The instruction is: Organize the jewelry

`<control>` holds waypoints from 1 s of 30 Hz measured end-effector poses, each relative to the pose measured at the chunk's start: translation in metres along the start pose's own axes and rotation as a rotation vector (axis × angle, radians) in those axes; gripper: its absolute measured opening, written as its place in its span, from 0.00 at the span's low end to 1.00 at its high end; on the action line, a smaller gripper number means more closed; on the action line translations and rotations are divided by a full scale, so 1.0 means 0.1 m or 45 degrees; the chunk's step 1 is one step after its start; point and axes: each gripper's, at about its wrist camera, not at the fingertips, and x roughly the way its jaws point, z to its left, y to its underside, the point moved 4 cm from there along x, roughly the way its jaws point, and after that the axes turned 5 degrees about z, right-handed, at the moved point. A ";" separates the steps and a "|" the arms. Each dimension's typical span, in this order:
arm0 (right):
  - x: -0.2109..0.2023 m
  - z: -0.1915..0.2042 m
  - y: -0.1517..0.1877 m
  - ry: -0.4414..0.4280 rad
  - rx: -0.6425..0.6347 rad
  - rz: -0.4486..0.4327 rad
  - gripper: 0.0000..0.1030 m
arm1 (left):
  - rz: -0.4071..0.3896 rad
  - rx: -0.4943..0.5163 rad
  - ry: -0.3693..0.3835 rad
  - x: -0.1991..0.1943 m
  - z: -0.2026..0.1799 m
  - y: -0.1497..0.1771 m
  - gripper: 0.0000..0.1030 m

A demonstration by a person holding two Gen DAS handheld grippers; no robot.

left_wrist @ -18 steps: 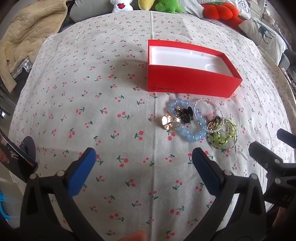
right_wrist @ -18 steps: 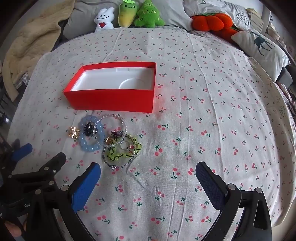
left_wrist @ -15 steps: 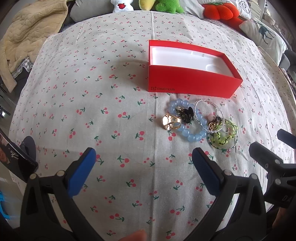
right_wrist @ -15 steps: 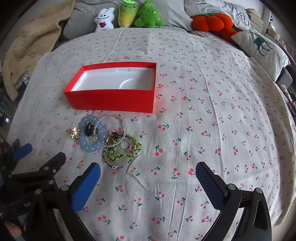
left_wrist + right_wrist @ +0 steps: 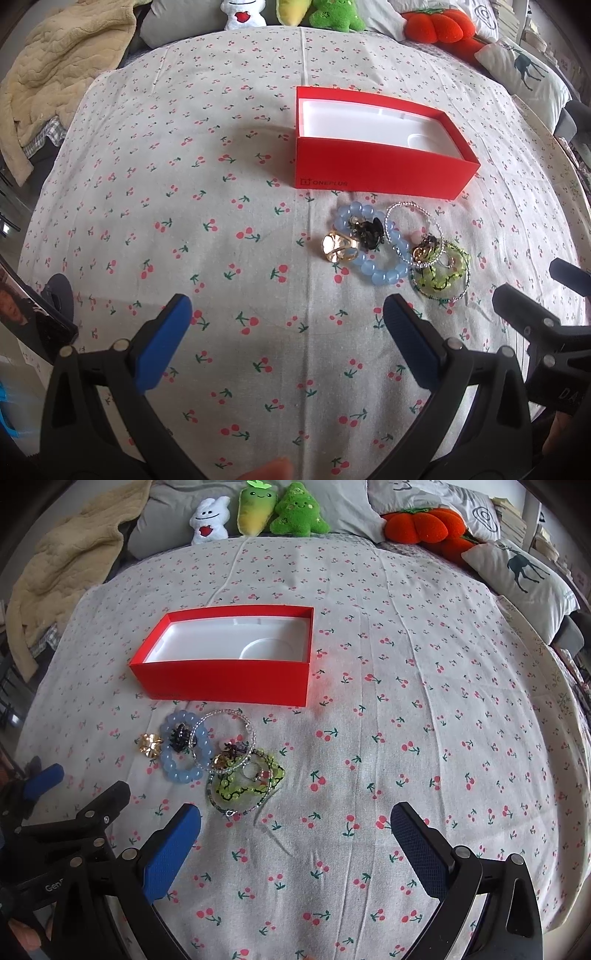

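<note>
Both views bright, even daylight; no harsh glare. Soft, diffuse shadow on the cherry-print sheet (image 5: pixel 221 229) left of the red box (image 5: pixel 373 170); faint shadow below the box's right corner in the right wrist view. Strong fisheye bending at the edges; dark vignette in all corners. Centre sharp; box lettering legible; periphery slightly soft.

Home bedroom: bed (image 5: pixel 406 701) with cherry-print sheet, plush toys (image 5: pixel 258 513), deer-print pillow (image 5: pixel 524 576), beige blanket (image 5: pixel 62 55).
</note>
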 end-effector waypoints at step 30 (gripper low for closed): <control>-0.04 -0.04 0.00 -0.027 0.012 0.032 1.00 | -0.006 0.006 0.005 -0.04 -0.01 -0.01 1.00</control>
